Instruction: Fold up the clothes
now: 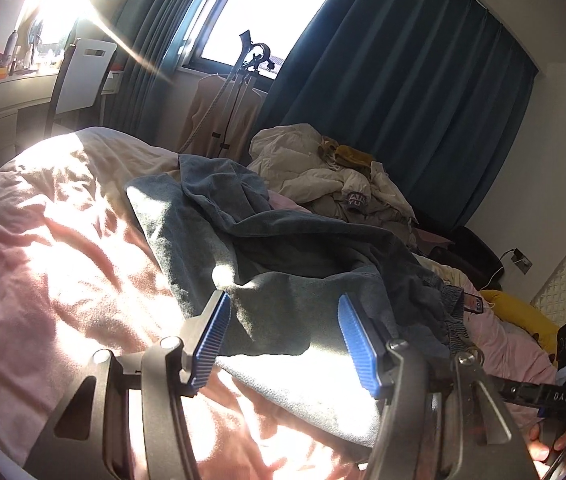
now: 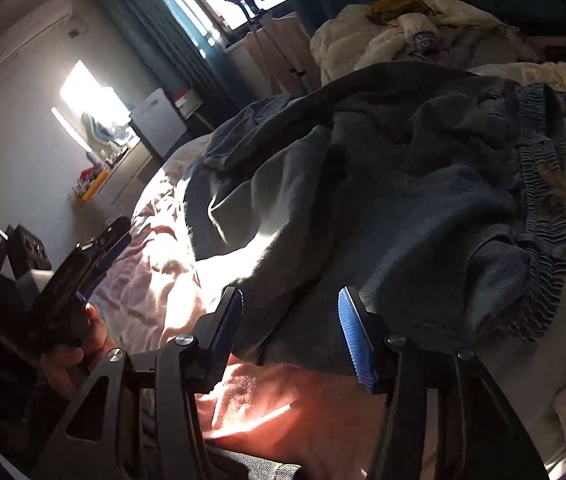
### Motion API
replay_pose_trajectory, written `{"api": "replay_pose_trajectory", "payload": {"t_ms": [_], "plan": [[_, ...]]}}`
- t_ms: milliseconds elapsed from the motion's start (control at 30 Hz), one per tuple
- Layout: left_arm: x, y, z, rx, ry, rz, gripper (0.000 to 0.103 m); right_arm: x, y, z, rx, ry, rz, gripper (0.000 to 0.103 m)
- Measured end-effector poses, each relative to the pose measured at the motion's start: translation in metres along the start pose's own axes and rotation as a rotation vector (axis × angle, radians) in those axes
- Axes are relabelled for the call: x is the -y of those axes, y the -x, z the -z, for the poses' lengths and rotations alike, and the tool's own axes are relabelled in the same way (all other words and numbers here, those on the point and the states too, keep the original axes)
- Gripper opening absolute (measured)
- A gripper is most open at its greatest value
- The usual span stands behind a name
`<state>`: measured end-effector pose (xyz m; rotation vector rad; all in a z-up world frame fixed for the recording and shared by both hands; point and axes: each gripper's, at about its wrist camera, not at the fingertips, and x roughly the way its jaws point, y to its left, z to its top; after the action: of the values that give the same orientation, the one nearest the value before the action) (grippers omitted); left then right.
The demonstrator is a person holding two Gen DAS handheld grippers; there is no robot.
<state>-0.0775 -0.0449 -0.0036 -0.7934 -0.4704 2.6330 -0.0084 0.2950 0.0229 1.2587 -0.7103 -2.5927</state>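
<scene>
Lay crumpled across the pink bedsheet: dark blue trousers, elastic waistband bunched at the far right end, legs trailing toward the window side of the sheet. Hovered over the trousers' near edge, left gripper released, blue pads clear of the cloth, nothing pinched. Sat likewise at the trousers' near hem, right gripper, jaws apart, denim between the pads but not pressed. Judged as the step in hand: taking fresh holds before a fold. Best done by flattening first, gripping the near edge at two well-separated points, one beside the waistband, one down the leg, and biting only the top layers rather than the sheet beneath. Worth pulling taut before laying over, since the heaped middle would trap wrinkles. No baskets, drawers or bins visible near the trousers; only a loose pile of pale clothes beyond them, waiting on the sheet.
</scene>
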Motion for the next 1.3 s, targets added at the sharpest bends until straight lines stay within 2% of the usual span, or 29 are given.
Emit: {"api": "replay_pose_trajectory", "payload": {"t_ms": [67,167,267,333,433,533,667,700,800,900,1033,1133,1233,1300], "plan": [[-0.001,-0.001,0.001,-0.006,0.011,0.002,0.058,0.035,0.005,-0.005,-0.032,-0.173,0.085,0.061],[-0.003,-0.001,0.000,-0.008,0.026,0.013,0.058,0.092,-0.001,0.006,-0.130,-0.489,0.008,0.061],[-0.004,-0.003,-0.001,-0.005,0.038,0.021,0.058,0.125,-0.019,0.020,-0.210,-0.638,0.000,0.062],[-0.006,-0.006,-0.002,-0.009,0.050,0.023,0.058,0.140,-0.029,0.025,-0.202,-0.726,0.013,0.062],[-0.009,-0.007,-0.002,-0.013,0.064,0.025,0.058,0.157,-0.027,0.022,-0.051,-0.833,-0.036,0.062],[-0.012,-0.009,-0.002,-0.009,0.073,0.023,0.058,0.165,-0.030,0.018,0.017,-0.875,-0.088,0.064],[-0.015,-0.014,-0.003,-0.009,0.089,0.010,0.058,0.168,-0.036,0.013,0.039,-0.879,-0.086,0.061],[-0.016,-0.014,-0.003,-0.009,0.091,0.006,0.058,0.166,-0.034,0.012,0.054,-0.866,-0.063,0.053],[-0.020,-0.012,-0.002,-0.009,0.104,-0.004,0.058,0.156,-0.018,0.006,0.132,-0.807,-0.003,0.041],[-0.023,-0.007,-0.002,-0.002,0.115,-0.011,0.058,0.149,0.008,0.002,0.240,-0.762,0.028,0.036],[-0.025,-0.005,-0.003,0.004,0.125,-0.024,0.058,0.141,0.053,-0.006,0.407,-0.702,0.091,0.033],[-0.027,-0.006,-0.002,-0.001,0.132,-0.033,0.058,0.139,0.087,-0.011,0.499,-0.676,0.149,0.033],[-0.029,-0.009,-0.002,-0.006,0.134,-0.043,0.058,0.151,0.109,-0.007,0.541,-0.721,0.219,0.033],[-0.029,-0.011,-0.001,-0.011,0.133,-0.046,0.058,0.163,0.106,-0.002,0.511,-0.789,0.257,0.033]]}}
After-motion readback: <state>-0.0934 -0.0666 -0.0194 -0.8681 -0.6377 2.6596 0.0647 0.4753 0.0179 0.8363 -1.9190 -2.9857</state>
